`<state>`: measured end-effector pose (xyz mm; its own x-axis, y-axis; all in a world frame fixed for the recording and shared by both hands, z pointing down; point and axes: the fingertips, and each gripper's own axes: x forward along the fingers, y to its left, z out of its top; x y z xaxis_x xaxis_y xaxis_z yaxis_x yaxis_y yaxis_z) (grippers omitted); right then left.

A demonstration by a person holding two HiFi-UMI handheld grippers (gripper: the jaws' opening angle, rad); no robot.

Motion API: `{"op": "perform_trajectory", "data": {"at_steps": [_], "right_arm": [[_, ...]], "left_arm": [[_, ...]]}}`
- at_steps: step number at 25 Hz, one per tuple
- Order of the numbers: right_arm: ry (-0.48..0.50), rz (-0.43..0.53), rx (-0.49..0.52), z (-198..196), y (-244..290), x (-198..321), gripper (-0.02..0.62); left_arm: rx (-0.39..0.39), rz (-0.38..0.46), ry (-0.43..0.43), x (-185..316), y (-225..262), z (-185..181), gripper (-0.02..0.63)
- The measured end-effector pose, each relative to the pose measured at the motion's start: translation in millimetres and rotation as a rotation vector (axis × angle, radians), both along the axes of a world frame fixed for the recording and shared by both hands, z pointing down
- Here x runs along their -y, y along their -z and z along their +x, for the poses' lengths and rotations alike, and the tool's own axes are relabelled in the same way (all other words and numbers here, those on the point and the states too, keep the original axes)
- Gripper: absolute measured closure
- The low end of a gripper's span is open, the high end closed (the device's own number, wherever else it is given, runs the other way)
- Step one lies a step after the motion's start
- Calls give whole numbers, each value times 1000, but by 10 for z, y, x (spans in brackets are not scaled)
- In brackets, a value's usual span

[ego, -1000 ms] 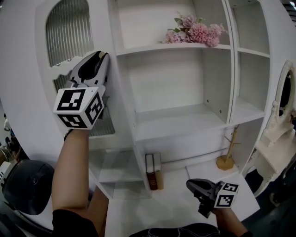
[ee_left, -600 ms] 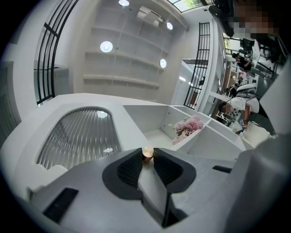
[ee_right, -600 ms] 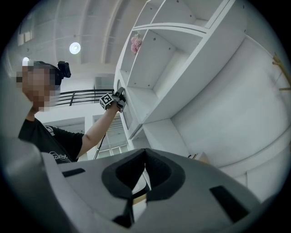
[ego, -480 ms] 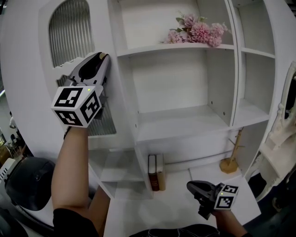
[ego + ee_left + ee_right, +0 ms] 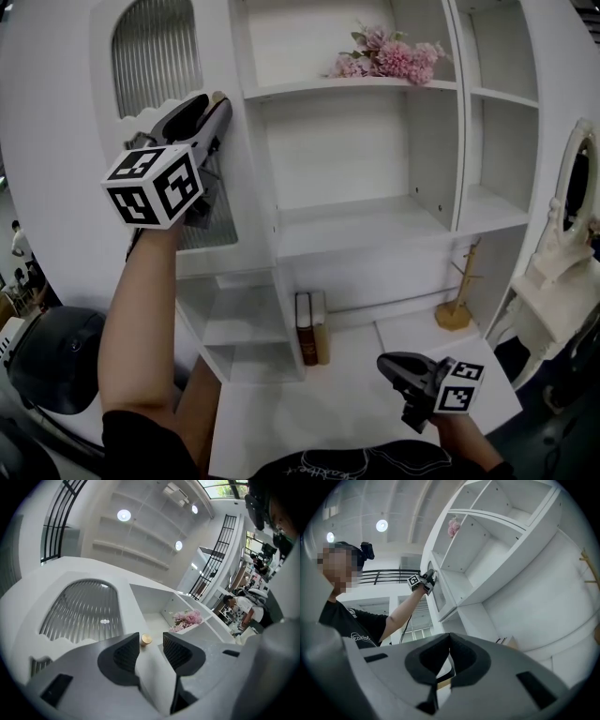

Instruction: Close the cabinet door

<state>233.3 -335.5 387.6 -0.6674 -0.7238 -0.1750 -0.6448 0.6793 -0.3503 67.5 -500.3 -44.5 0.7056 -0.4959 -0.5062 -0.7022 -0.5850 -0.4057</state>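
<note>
The white cabinet door (image 5: 80, 178) with an arched ribbed-glass pane (image 5: 155, 56) is at the upper left. My left gripper (image 5: 216, 105) is raised at the door's right edge. In the left gripper view its jaws (image 5: 151, 638) have just been opening and stand open. The door's edge runs between them, and a small gold knob (image 5: 146, 640) shows at the tips. The pads do not press on the door. In the right gripper view the door (image 5: 440, 595) looks a little ajar. My right gripper (image 5: 388, 366) hangs low at the right, shut and holding nothing (image 5: 449, 637).
Open white shelves (image 5: 356, 225) fill the middle, with pink flowers (image 5: 384, 58) on the top shelf. Two books (image 5: 311, 339) and a wooden stand (image 5: 457, 305) stand on the bottom level. A white mirror dresser (image 5: 562, 253) is at the right and a dark cap (image 5: 52, 361) at the lower left.
The left gripper has rolled a little at the door's edge and sits slightly higher in the head view. The right gripper has barely shifted.
</note>
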Motion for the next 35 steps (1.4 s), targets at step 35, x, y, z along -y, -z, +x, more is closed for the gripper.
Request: {"op": "perform_trajectory", "data": {"at_steps": [35], "right_arm": [[54, -139, -111, -2070, -402, -1782, 589]], "left_arm": [[362, -780, -530, -3484, -4738, -958, 582]]}}
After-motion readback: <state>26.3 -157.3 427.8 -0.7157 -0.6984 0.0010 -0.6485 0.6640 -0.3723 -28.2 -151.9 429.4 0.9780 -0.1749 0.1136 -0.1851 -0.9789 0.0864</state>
